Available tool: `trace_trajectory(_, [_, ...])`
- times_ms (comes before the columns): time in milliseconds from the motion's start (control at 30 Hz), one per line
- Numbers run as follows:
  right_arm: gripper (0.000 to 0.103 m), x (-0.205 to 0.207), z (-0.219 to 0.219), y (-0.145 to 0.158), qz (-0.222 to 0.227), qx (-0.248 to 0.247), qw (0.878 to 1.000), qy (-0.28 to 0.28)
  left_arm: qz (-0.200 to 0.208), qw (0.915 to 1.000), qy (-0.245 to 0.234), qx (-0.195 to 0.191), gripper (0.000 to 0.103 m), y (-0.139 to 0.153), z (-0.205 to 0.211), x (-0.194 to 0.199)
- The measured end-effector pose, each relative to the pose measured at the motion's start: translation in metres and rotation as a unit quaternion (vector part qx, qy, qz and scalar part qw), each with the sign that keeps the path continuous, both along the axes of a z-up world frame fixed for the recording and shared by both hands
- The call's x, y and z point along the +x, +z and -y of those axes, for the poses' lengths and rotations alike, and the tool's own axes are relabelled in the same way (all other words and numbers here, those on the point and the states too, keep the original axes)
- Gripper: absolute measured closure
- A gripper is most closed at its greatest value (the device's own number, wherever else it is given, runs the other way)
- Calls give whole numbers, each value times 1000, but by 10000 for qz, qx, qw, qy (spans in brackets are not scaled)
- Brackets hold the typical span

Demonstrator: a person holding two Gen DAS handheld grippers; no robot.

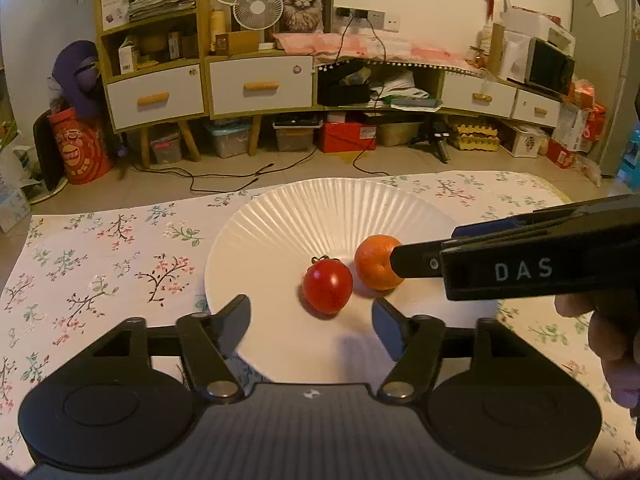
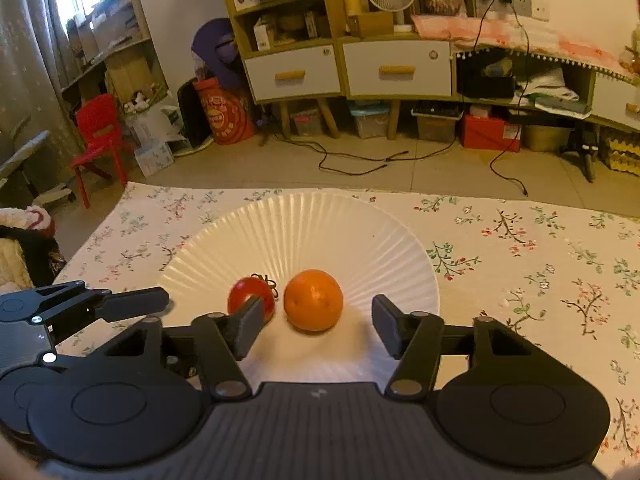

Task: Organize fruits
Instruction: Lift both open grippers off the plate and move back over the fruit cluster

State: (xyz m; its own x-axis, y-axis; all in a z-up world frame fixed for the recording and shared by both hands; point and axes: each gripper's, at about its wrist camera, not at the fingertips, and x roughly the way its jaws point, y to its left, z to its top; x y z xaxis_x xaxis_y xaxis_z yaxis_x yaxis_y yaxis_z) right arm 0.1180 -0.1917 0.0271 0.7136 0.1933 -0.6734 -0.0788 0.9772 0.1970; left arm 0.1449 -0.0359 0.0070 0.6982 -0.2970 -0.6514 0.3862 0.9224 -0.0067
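A counter (image 1: 100, 248) draped in a cream cloth printed with small flowering twigs carries a broad white plate (image 1: 320, 212) whose rim is fluted in fine radial ridges around a smooth flat centre. Behind it stand a long yellow-and-white cabinet (image 1: 260, 84) with wooden drawer handles, two white fans (image 1: 252, 8) and a framed cat picture (image 1: 303, 4). On the plate's centre sit a dimpled round orange (image 2: 313, 300) and, just beside it to the left, a glossy red tomato (image 1: 327, 286) with a dry curled stem. The left gripper (image 1: 311, 312) hovers near the tomato, fingers released and clear of it. The right gripper (image 2: 316, 320) flanks the orange with its fingers spread, neither pad pressing; its left finger (image 2: 250, 322) partly hides the tomato.
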Motion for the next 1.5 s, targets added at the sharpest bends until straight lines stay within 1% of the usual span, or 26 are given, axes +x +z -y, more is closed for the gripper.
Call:
trace_trajectory(67, [39,-6,1,3,39,47,10000,-25,41,10000,-32,17,33,2,-2,-6])
trace_trajectory(100, [38,-8,2,5,57,64,10000,-45,55,10000,-35,36,31,4,-3,-10])
trace_trajectory(167, [34,-15,3,7,98,106,9999,-91,68,10000,-39,42,28,6,-6,-15])
trace_trajectory(267, [30,-25,4,8,128,133,9998,-125,62,10000,-44,11,25,8,-11,-24])
trace_trajectory(400, [25,-35,2,10,165,-6,9998,-94,70,9999,-68,57,23,10,-16,-34])
trace_trajectory(500, [22,-42,-2,12,201,-140,9997,-59,87,9999,-83,99,19,12,-20,-42])
trace_trajectory(667, [15,-56,-6,13,261,-124,9996,-10,53,9999,-70,140,14,12,-30,-54])
trace_trajectory(833, [12,-72,-12,10,306,-118,9994,72,-75,9999,25,106,11,7,-46,-65])
trace_trajectory(1067, [6,-92,-19,1,286,-222,9989,298,-332,9993,179,-83,9,-7,-72,-84])
trace_trajectory(1200, [6,-98,-21,-3,257,-313,9983,422,-366,9991,197,-75,9,-11,-85,-93])
trace_trajectory(1300, [5,-112,-26,-6,322,-408,9972,545,-380,9989,225,-134,9,-11,-98,-99])
trace_trajectory(1500, [3,-132,-35,-19,250,-296,9965,746,-393,9988,272,-102,9,-16,-114,-111])
